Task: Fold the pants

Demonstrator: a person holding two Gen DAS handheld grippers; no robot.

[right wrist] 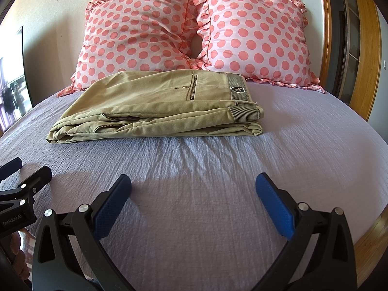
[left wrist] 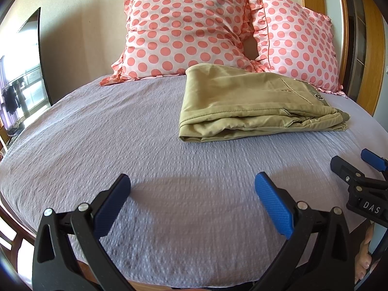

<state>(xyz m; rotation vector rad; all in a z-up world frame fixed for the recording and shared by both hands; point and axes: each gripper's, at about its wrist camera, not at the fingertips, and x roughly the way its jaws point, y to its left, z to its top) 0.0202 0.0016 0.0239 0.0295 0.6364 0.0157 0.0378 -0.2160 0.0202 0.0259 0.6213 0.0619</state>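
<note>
Khaki pants [left wrist: 245, 104] lie folded into a compact rectangle on the lavender bed sheet [left wrist: 121, 133], in front of the pillows. In the right wrist view the pants [right wrist: 155, 106] show a back pocket and a striped waistband at the right end. My left gripper [left wrist: 192, 186] is open and empty, held above the sheet well in front of the pants. My right gripper [right wrist: 194, 186] is open and empty too, in front of the pants. Each gripper shows at the edge of the other's view: the right one [left wrist: 351, 167], the left one [right wrist: 26, 169].
Two pink polka-dot pillows [right wrist: 138, 36] [right wrist: 257, 36] lean against the wall behind the pants. A wooden frame [right wrist: 366, 55] stands at the right. The bed's wooden edge [right wrist: 368, 240] runs at lower right. A window [left wrist: 21, 72] is at the left.
</note>
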